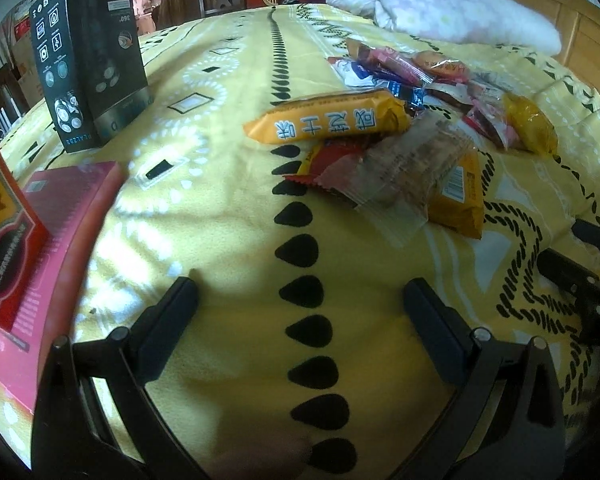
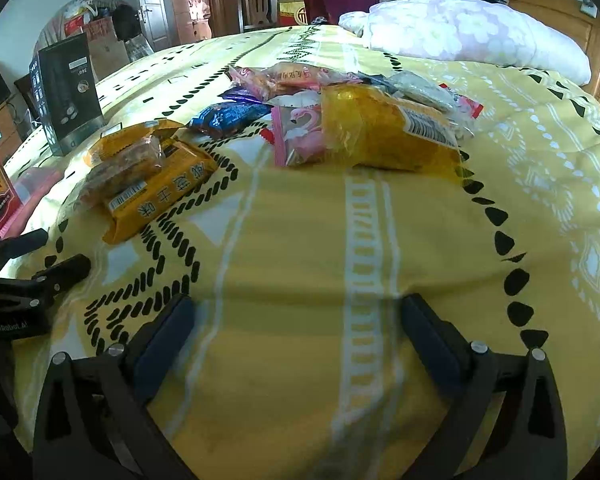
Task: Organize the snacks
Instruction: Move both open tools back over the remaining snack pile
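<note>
The left gripper hovered low over the yellow patterned bedspread, its two dark fingers spread wide with nothing between them. Straight ahead of it lay a scattered pile of wrapped snacks. Nearest, just beyond the fingertips and a little to the right, was a clear plastic packet holding a brown bar, resting partly on an orange packet with a barcode and a red-and-orange wrapper. Behind these lay a long orange packet with blue and white lettering, and farther on a heap of pink, blue and red wrappers with a crinkled yellow bag at its right. To the gripper's left stood a flat pink cardboard box, and farther ahead on that side a tall black product box. A white floral pillow lay at the far end of the bed.

The right gripper was likewise opened wide and empty, hanging above bare bedspread. Ahead and slightly right of it sat the crinkled yellow bag, touching a pink flamingo-printed packet. Ahead to its left lay the orange lettered packets under the clear-wrapped bar, with a dark blue packet beyond. The left gripper's fingers showed at its far left.
</note>
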`<state>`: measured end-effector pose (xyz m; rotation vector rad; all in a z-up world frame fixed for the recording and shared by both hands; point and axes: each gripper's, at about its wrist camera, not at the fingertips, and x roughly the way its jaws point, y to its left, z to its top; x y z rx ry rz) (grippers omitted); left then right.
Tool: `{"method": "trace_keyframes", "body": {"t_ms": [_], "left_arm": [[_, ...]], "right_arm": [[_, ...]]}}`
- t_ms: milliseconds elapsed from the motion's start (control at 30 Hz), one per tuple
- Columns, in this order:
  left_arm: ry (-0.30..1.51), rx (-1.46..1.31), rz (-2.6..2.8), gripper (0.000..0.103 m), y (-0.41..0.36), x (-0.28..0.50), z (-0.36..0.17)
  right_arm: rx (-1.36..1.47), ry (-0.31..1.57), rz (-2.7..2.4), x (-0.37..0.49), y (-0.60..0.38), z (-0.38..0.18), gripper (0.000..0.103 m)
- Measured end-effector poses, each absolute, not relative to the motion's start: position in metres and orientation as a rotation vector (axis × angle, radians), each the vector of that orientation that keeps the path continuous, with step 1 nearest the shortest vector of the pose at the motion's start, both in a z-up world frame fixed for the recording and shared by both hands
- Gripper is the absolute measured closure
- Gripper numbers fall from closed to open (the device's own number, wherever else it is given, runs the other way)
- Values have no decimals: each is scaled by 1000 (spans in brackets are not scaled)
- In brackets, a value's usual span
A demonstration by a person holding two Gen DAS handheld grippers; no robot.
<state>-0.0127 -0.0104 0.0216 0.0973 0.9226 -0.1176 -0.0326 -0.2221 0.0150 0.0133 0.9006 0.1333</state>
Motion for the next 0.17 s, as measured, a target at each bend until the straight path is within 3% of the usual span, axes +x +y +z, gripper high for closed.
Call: {"method": "trace_keyframes", "body": {"t_ms": [167], "left_arm": [[919,96,-118,0,-10,-12,22]], "right_arm": [[13,900,132,-33,-222,15,0]]}}
